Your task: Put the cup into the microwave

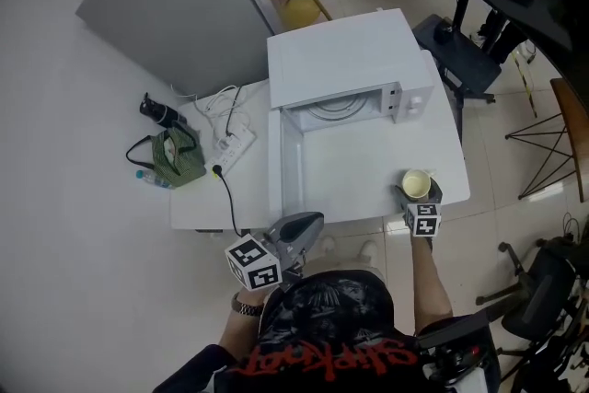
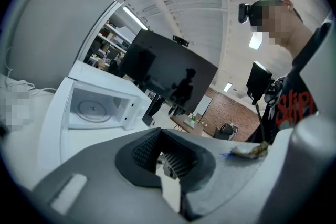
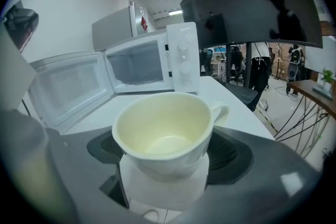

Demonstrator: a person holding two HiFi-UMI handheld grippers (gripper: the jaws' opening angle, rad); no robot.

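A pale yellow cup [image 1: 416, 185] stands near the front right corner of the white table [image 1: 368, 175]. My right gripper [image 1: 420, 197] is shut on the cup [image 3: 163, 134]: its dark pads [image 3: 231, 157] press on both sides, and the handle points right. The white microwave [image 1: 350, 60] is at the back of the table with its door [image 1: 276, 168] swung open to the left; its cavity [image 3: 139, 63] shows a turntable. My left gripper [image 1: 306, 225] hangs off the table's front edge, its jaws [image 2: 168, 161] drawn together with nothing between them. It faces the microwave [image 2: 97, 107].
A green bag [image 1: 178, 156], a dark bottle [image 1: 158, 111] and a white power strip [image 1: 235, 147] with cables lie left of the microwave door. A grey cabinet [image 1: 175, 5] stands behind. Office chairs [image 1: 543, 290] and a wire-legged stool [image 1: 552, 143] are on the right.
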